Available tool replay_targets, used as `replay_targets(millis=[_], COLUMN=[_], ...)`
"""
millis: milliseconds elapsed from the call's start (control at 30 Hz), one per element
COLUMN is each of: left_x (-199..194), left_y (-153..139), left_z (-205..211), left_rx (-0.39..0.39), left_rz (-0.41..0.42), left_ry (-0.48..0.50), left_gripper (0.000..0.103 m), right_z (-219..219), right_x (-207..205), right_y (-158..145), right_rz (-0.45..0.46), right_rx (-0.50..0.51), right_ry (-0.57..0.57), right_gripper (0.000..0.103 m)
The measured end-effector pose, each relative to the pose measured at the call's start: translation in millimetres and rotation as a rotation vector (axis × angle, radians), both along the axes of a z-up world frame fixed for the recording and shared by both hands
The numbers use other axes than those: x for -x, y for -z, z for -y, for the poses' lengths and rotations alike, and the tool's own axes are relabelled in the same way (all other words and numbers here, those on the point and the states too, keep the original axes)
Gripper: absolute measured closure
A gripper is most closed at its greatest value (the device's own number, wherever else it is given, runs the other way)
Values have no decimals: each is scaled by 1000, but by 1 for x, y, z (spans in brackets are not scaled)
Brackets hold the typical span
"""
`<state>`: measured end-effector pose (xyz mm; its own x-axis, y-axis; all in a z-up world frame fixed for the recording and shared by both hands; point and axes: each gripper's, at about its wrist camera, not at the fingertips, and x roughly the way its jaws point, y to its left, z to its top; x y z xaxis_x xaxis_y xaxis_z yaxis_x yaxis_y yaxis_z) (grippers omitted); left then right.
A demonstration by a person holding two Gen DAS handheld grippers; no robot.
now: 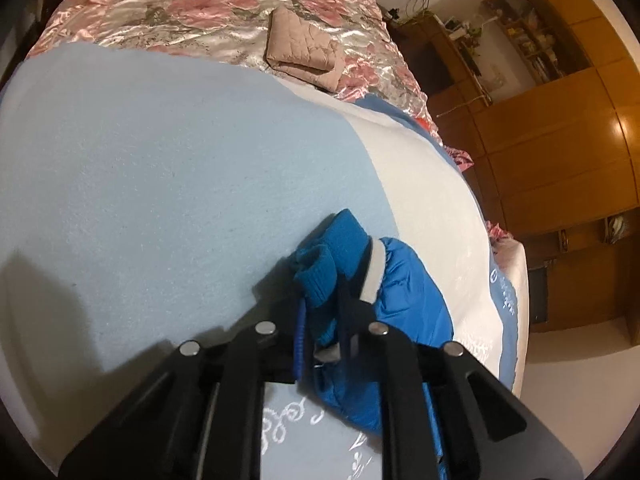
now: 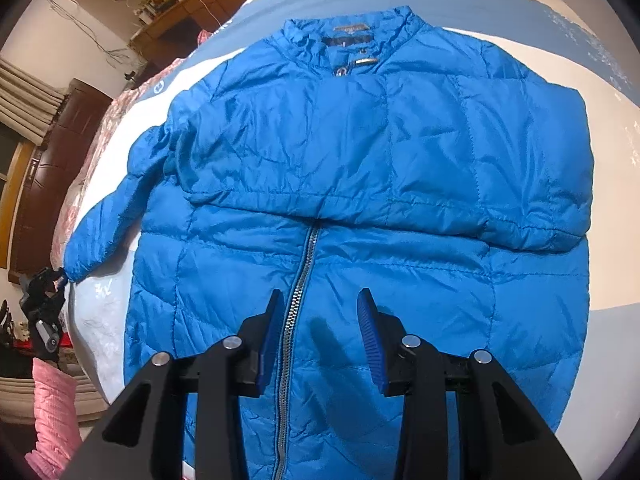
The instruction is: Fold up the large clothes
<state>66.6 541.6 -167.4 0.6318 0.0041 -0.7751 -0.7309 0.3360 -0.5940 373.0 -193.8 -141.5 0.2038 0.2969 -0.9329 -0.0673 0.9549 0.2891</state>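
A bright blue puffer jacket [image 2: 360, 208] lies front up on the bed, zipper [image 2: 298, 300] closed and collar at the far side. One sleeve is folded across the chest. The other sleeve [image 2: 112, 208] stretches out to the left edge of the bed. My left gripper [image 1: 320, 304] is shut on that sleeve's knitted cuff [image 1: 316, 276]; it also shows small in the right wrist view, the left gripper [image 2: 56, 280] at the sleeve's end. My right gripper [image 2: 320, 292] hovers open over the jacket's lower front, the zipper just inside its left finger, nothing between the pads.
The jacket rests on a pale blue and white blanket [image 1: 160, 160] over a floral satin bedspread [image 1: 192, 8]. A folded beige quilt [image 1: 304, 54] lies farther up the bed. Wooden wardrobes [image 1: 560, 160] stand beyond the bed's edge. A pink quilted item [image 2: 52, 400] sits beside the bed.
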Motion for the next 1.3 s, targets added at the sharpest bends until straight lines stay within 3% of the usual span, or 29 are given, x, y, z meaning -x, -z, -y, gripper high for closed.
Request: replay_targets(millis=[267,400,633,800,1033,1300], left_x=[-3,-7,-46,-84,-135,-166], left_y=[-8,-41,-140,-172,-173,-135], left_z=[11,27,128,221,351,459], left_rx=[-64,-153,-385,-406,-364,-333], left_rz=[-11,38,184,286,355,333], left_ry=[-5,32,286,499,761,966], left_gripper=[94,94,94,94,95,95], right_z=[4,8,21,36,63,97], right_x=[-3,-4,0,8,20,29], right_y=[35,34,0,-13,-17,-15], right_rz=[-78,-77,7,34,49,47], right_rx=[-4,-28,-27,-37,-44,-49], right_ry=[12,13,10,23,57,100], right_gripper=[65,65,65,65,65,65])
